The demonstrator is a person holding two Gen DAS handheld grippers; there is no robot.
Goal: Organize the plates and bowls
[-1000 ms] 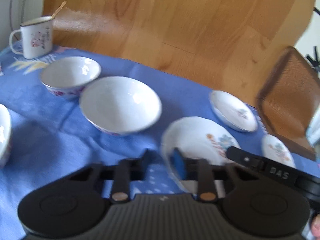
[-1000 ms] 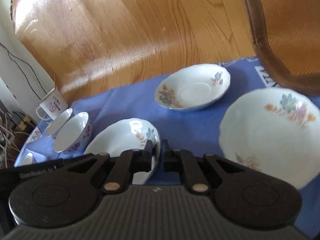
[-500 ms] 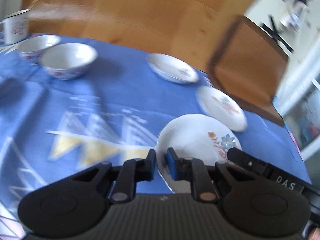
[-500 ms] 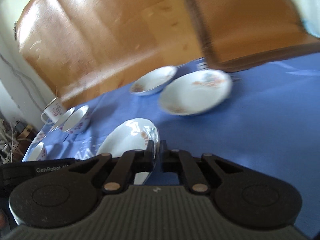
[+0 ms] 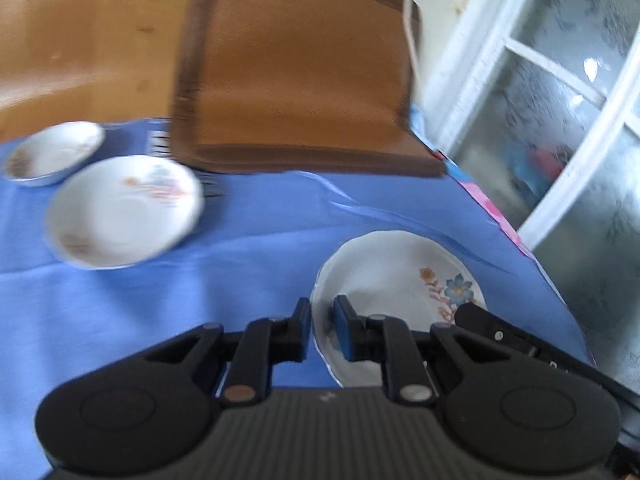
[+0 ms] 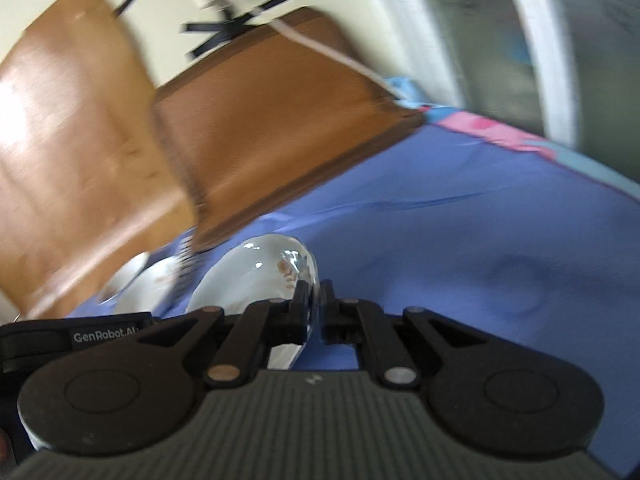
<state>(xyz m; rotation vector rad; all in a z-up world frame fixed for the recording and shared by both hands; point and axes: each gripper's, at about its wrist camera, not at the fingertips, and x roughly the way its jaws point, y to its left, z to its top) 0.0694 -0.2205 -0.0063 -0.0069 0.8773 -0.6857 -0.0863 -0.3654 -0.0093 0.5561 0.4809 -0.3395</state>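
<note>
Both grippers hold one white floral plate (image 5: pixel 400 284) by opposite rims, above the blue tablecloth (image 5: pixel 260 220). My left gripper (image 5: pixel 322 322) is shut on its left rim. My right gripper (image 6: pixel 314 306) is shut on its right rim; the plate (image 6: pixel 256 272) shows edge-on there. A second floral plate (image 5: pixel 120 212) lies on the cloth at the left, and a smaller dish (image 5: pixel 52 152) lies behind it. Both show blurred in the right wrist view (image 6: pixel 140 284).
A brown chair back (image 5: pixel 296 76) stands at the table's far edge. A frosted glass door (image 5: pixel 560 120) is at the right, past the cloth's pink border (image 5: pixel 488 208). The wooden floor (image 5: pixel 80 40) lies beyond.
Both grippers have swung to the right with the plate. The bowls and mug have left the view; the chair and the glass door have come in.
</note>
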